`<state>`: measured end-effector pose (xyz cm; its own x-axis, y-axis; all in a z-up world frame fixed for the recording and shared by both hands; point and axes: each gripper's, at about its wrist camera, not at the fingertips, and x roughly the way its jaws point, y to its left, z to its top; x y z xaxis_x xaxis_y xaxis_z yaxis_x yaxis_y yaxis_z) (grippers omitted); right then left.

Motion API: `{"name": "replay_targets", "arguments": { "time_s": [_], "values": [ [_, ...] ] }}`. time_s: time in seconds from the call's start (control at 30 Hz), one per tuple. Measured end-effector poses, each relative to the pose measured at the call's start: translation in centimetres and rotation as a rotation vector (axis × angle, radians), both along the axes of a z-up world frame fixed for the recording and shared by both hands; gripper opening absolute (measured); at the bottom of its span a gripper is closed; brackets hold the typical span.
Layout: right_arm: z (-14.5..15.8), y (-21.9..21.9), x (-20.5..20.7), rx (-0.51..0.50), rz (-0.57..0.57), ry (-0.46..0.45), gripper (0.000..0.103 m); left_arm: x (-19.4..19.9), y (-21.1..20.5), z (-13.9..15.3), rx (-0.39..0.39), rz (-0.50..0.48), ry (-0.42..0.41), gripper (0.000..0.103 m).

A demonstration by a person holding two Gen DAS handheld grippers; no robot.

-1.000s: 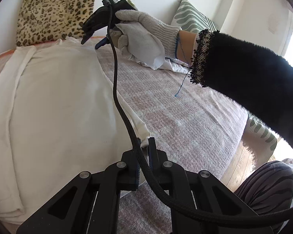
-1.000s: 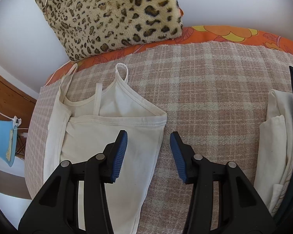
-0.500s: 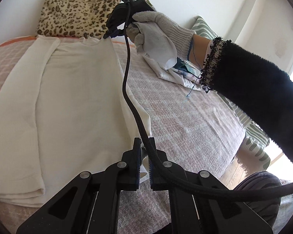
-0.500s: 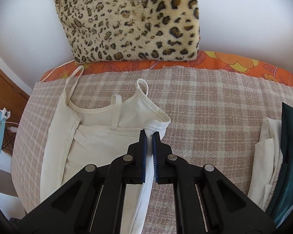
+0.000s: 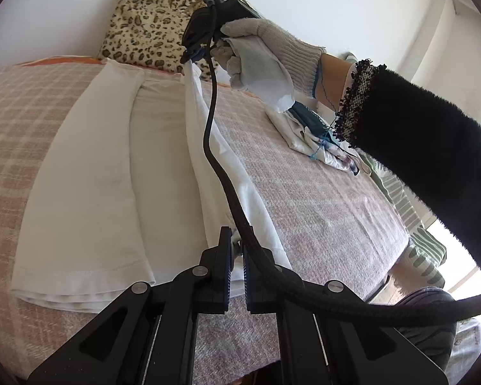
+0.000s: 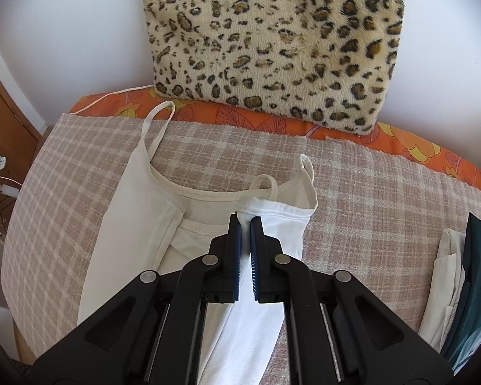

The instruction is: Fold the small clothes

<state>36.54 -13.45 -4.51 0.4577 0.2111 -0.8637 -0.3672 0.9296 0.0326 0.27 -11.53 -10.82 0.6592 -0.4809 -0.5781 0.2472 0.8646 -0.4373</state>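
The right gripper (image 6: 245, 221) is pinching the top hem of the white camisole (image 6: 274, 221), its jaws having just closed on the fabric. The left gripper (image 5: 236, 240) is clamping the same camisole's (image 5: 112, 166) bottom edge. The garment is lying stretched between them over the plaid blanket (image 5: 320, 211), with the leopard cushion (image 6: 272, 41) standing just beyond the right gripper.

Setting I read as a home, bedroom or living room. I see a soft surface under a pink plaid blanket (image 6: 352, 192) with an orange floral sheet (image 6: 410, 147) beneath, a leopard-print cushion (image 6: 272, 41) against a plain white wall (image 6: 64, 32), a green striped pillow (image 5: 404, 202), and folded clothes (image 6: 449, 272) stacked nearby.
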Motion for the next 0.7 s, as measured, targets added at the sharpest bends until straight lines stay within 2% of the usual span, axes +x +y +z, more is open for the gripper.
{"name": "replay_targets", "arguments": {
  "time_s": [0.37,0.67,0.7],
  "values": [
    [-3.0,5.2,-0.2,-0.072,0.035,0.011,0.006,-0.3,3.1,-0.9,0.001,0.071,0.017,0.005],
    [-4.7,7.7,-0.4,-0.122,0.082,0.021,0.007,-0.1,3.1,-1.7,-0.003,0.034,0.051,0.005],
    [-4.7,7.8,-0.4,-0.129,0.082,0.022,0.012,-0.2,3.0,-1.6,0.003,0.031,0.046,0.005]
  ]
}}
